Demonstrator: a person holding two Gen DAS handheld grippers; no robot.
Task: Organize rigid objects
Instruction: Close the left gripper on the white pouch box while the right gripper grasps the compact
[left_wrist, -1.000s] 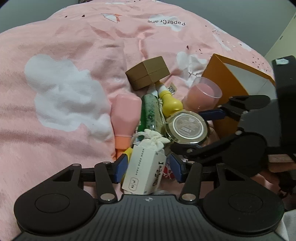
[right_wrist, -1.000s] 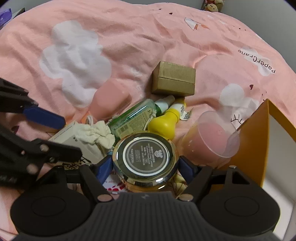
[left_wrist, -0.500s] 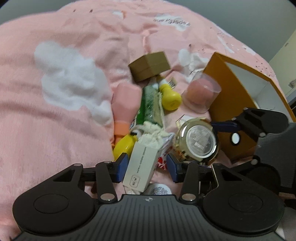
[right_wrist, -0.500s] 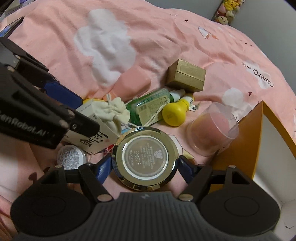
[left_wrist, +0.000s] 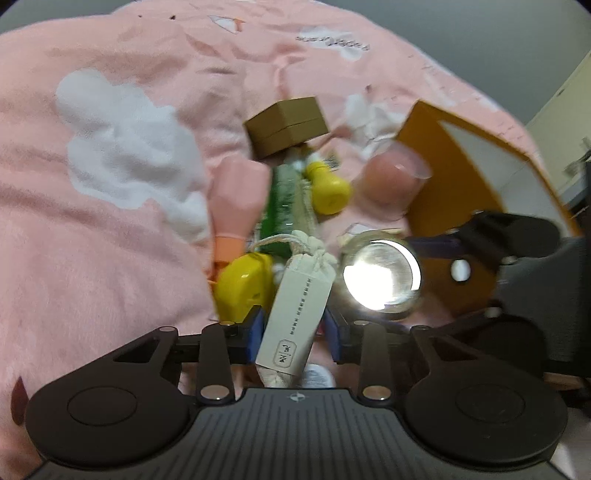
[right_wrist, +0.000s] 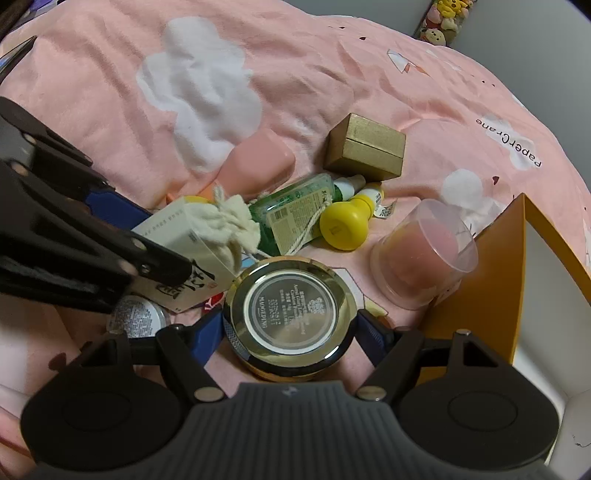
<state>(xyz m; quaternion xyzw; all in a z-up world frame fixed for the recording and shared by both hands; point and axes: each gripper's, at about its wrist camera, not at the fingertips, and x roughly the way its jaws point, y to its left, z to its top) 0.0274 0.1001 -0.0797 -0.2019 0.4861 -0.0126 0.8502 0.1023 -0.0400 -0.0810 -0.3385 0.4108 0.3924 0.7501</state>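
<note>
My left gripper (left_wrist: 293, 326) is shut on a white carton (left_wrist: 295, 317) with a cloth drawstring pouch (left_wrist: 310, 247) at its far end, held above the pink blanket. The carton also shows in the right wrist view (right_wrist: 184, 240). My right gripper (right_wrist: 291, 328) is shut on a round gold compact (right_wrist: 290, 314), its mirrored underside facing the camera. The compact glares in the left wrist view (left_wrist: 380, 275). Both grippers sit side by side just left of the orange box (right_wrist: 480, 280).
On the blanket lie a brown box (right_wrist: 365, 147), a green bottle (right_wrist: 295, 210), a yellow bulb bottle (right_wrist: 345, 225), a pink bottle (right_wrist: 258, 166), a clear cup with a pink sponge (right_wrist: 424, 254), a small round tin (right_wrist: 136, 317) and a yellow item (left_wrist: 242, 284).
Both grippers have lifted their loads off the pile and drawn back. The carton has tilted more on end. A yellow item and a small tin beneath have come into sight.
</note>
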